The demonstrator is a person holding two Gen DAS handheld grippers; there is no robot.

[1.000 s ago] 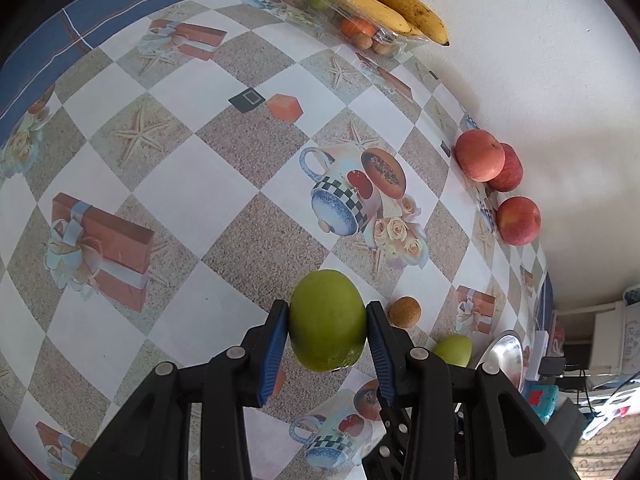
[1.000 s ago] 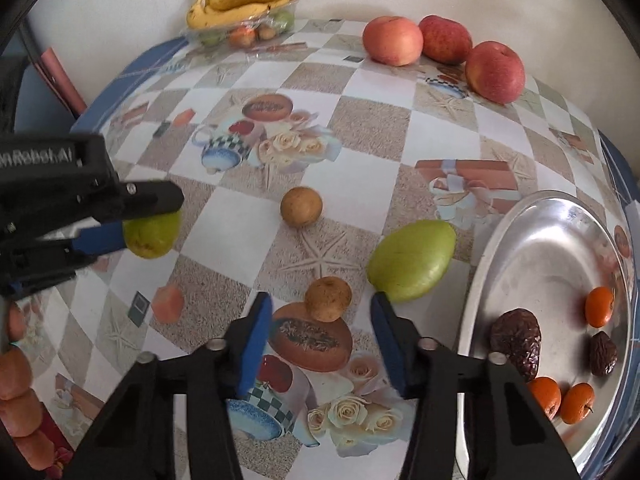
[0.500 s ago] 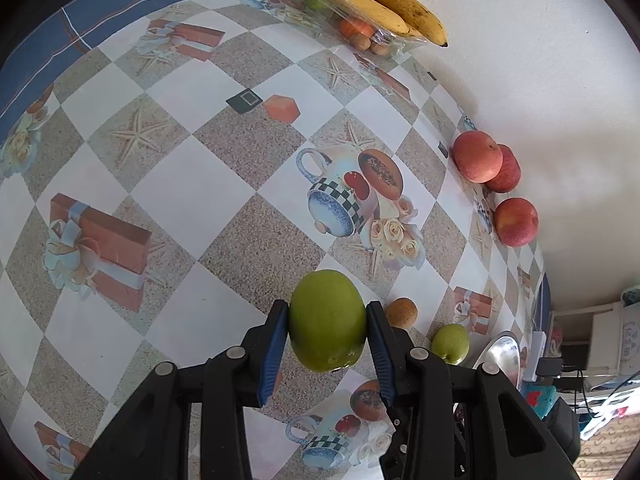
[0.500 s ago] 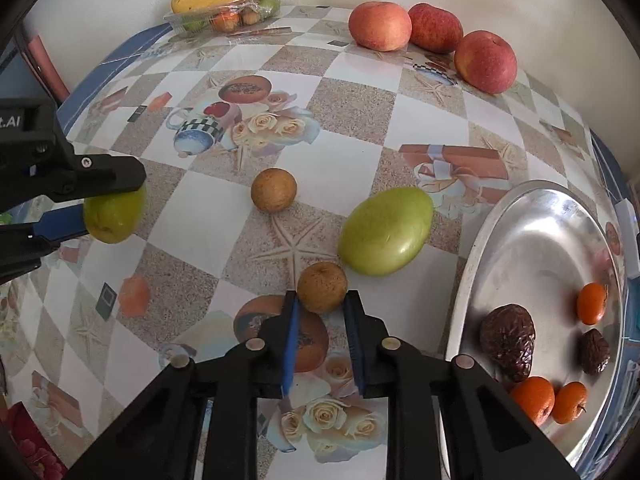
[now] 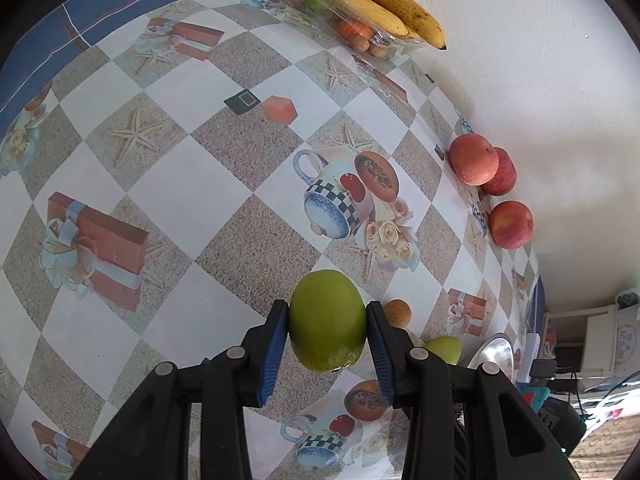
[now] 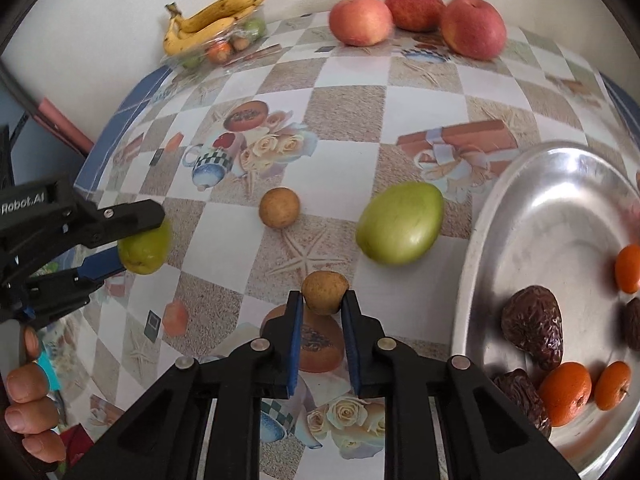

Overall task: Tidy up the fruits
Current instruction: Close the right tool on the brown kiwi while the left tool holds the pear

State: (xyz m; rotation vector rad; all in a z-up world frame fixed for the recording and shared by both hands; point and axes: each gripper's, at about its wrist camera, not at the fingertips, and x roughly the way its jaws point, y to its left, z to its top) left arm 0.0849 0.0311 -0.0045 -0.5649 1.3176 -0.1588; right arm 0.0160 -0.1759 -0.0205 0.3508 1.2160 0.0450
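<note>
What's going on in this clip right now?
A person is sorting fruit on a patterned table with a handheld gripper in each hand. The left gripper is shut on a green fruit, held above the table. The right gripper is shut on a small brown fruit. Another brown fruit and a larger green fruit lie loose beside a metal tray holding tangerines and dates. Apples and bananas sit by the wall.

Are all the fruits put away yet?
Not yet. Oranges and dates sit in the silver tray. The left claw grips a green fruit, the right claw a brown one. Apples wait.
</note>
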